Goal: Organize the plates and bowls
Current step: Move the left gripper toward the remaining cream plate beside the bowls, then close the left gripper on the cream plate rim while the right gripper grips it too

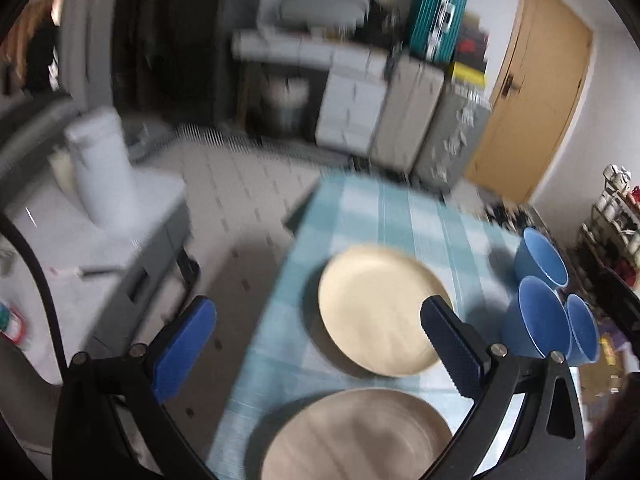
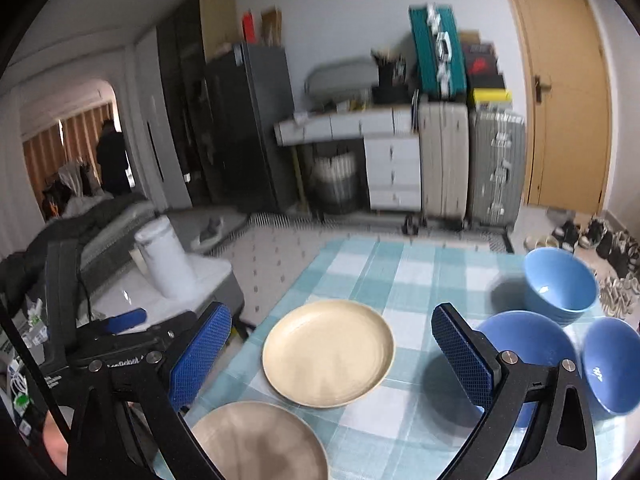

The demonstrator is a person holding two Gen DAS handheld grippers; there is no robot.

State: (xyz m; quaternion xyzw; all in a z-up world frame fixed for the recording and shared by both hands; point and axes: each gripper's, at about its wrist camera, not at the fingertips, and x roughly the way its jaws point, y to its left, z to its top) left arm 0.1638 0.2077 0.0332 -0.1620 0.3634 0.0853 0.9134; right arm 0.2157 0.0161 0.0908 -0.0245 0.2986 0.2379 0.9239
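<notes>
Nearest the cameras, a grey-brown plate (image 2: 260, 444) lies at the near edge of the checked tablecloth (image 2: 416, 276), with a cream plate (image 2: 328, 352) just beyond it. Three blue bowls (image 2: 560, 284) cluster on the right. Both the left gripper (image 1: 320, 344) and right gripper (image 2: 332, 360) hover wide apart, holding nothing.
</notes>
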